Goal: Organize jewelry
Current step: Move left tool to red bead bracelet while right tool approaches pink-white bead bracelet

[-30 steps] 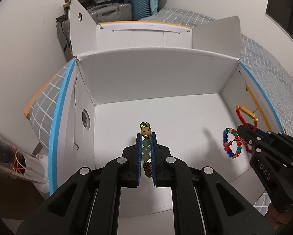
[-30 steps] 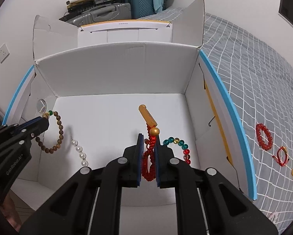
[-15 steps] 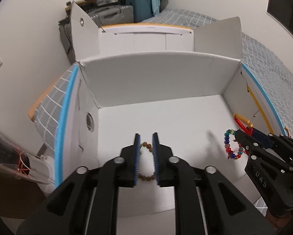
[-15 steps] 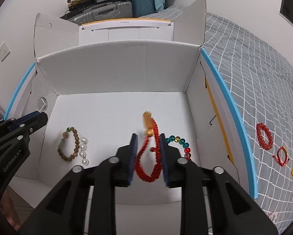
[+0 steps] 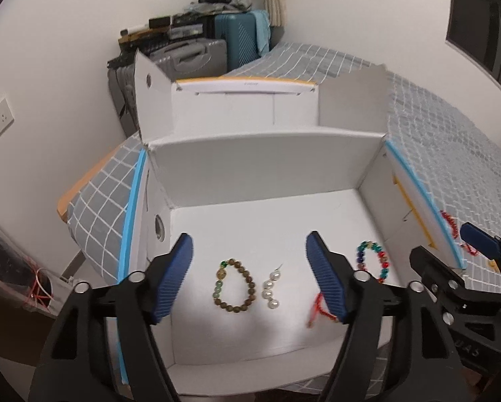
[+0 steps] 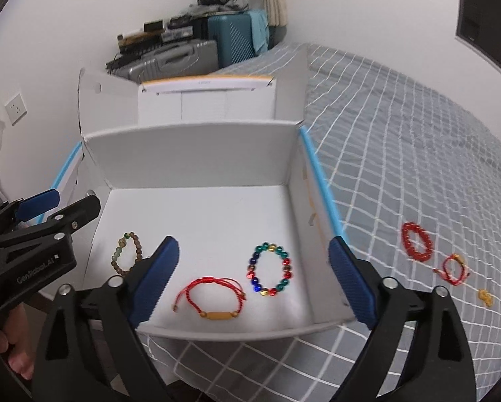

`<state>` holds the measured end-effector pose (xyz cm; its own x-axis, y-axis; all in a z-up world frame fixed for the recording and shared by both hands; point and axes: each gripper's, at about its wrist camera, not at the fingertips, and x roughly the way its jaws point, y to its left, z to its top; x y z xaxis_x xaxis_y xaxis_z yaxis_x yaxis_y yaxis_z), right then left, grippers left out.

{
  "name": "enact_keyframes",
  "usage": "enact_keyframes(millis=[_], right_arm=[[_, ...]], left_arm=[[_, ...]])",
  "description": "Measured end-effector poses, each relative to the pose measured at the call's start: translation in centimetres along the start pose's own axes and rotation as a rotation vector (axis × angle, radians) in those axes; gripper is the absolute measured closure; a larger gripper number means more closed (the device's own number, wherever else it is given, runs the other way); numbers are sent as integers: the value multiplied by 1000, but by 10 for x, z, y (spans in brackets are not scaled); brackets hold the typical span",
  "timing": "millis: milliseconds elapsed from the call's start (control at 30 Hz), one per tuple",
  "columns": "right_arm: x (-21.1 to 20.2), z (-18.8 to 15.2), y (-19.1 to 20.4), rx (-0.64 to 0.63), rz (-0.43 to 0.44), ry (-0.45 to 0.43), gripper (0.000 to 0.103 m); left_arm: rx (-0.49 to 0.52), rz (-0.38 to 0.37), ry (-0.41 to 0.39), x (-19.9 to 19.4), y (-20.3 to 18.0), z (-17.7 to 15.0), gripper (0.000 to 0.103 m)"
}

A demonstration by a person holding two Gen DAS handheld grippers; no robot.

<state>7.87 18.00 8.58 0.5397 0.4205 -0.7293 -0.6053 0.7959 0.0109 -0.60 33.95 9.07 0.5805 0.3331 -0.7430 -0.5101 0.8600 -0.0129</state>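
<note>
A white cardboard box (image 5: 267,174) (image 6: 196,160) lies open on the bed. On its floor lie a brown bead bracelet (image 5: 235,284) (image 6: 128,253), a short pearl strand (image 5: 272,289), a red cord bracelet with a gold bar (image 6: 210,296) (image 5: 319,311) and a multicoloured bead bracelet (image 6: 270,269) (image 5: 372,261). My left gripper (image 5: 250,274) is open and empty above the brown bracelet and pearls. My right gripper (image 6: 260,281) is open and empty above the red cord and multicoloured bracelets.
On the grey grid bedspread (image 6: 417,154) right of the box lie a red bead bracelet (image 6: 417,241), a small red cord bracelet (image 6: 454,268) and a small gold charm (image 6: 485,296). Suitcases (image 5: 196,53) stand against the far wall.
Both grippers have opened wide and pulled back from the box. The brown bracelet and the red cord bracelet were let go and now lie on the box floor.
</note>
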Motion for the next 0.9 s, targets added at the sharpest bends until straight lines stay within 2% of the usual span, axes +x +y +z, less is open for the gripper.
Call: enact_keyframes(millis=[100, 333, 567, 900], right_arm=[[-21, -4, -13, 14, -31, -36, 8], [-62, -13, -53, 54, -87, -76, 8], [-91, -32, -101, 104, -145, -78, 8], [-114, -79, -190, 224, -229, -47, 8]], left_arm=[[3, -28, -47, -16, -12, 0, 18], [37, -71, -126, -53, -48, 6, 6], [70, -115, -137, -65, -86, 7, 6], [169, -218, -116, -57, -176, 9, 6]])
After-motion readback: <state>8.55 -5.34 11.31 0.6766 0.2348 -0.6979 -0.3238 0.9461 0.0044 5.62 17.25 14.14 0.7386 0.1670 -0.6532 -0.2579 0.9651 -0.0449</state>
